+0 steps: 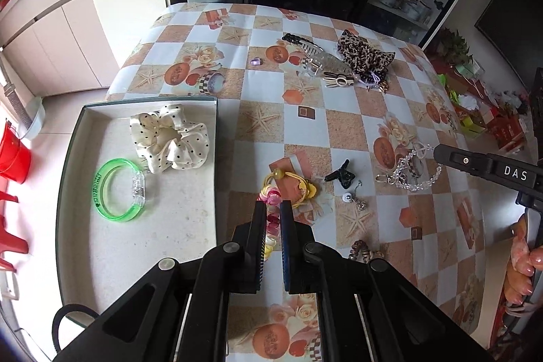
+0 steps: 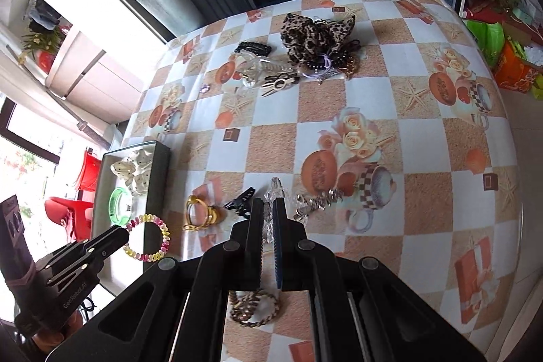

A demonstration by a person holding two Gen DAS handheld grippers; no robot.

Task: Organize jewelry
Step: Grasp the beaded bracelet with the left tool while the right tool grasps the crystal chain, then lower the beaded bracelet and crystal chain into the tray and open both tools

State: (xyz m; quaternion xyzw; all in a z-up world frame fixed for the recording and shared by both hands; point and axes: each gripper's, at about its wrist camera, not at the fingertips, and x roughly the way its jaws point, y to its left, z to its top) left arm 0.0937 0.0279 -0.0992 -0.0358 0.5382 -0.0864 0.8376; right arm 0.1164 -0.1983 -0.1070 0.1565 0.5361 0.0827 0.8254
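Left gripper (image 1: pixel 272 209) clamps a pink-yellow coiled plastic bracelet (image 2: pixel 149 236). Right gripper (image 2: pixel 268 209) pinches a clear faceted bead strand (image 1: pixel 412 170); "DAS" printed on it. Near left, the tray (image 1: pixel 71 138) holds a glossy green bangle (image 1: pixel 118 190).

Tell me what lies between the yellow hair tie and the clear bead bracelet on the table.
A black claw clip and small earrings, seen in the left wrist view.

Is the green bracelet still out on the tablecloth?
No, the green bracelet lies inside the tray, next to the spotted scrunchie.
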